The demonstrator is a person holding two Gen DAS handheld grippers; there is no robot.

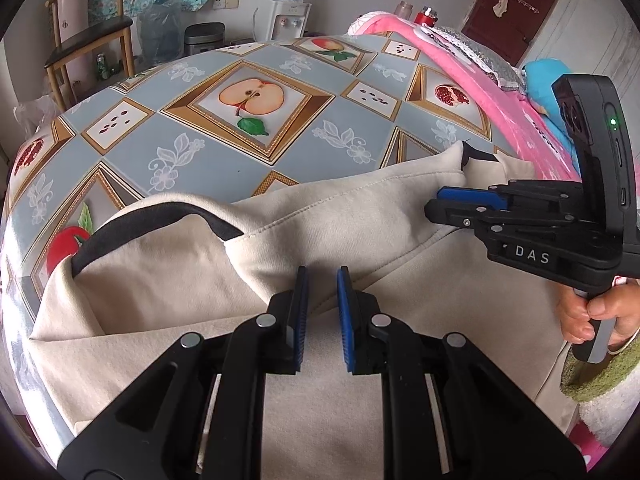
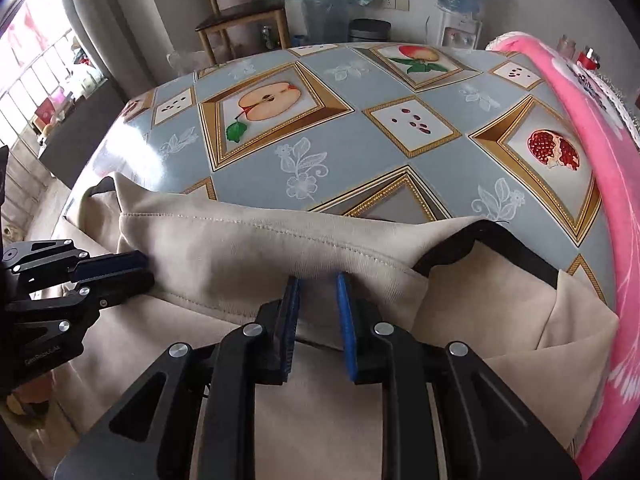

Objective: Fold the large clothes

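Fig: beige garment [image 1: 360,220] lying on fruit-print tablecloth [image 1: 224,148] | L gripper [image 1: 322,276] & R gripper [image 2: 318,280] both pinching its folded edge, side by side, likely keeping fold straight while laying it down.

Plenty of open tablecloth [image 2: 360,160] past the beige garment [image 1: 320,216], all the way to the far table edge, so a gripper could slide forward freely there. The right side is boxed in by the pink blanket [image 2: 592,128] (it runs the whole edge). Beyond the table, a wooden chair [image 1: 92,36] and water dispenser [image 1: 286,16] stand well apart.
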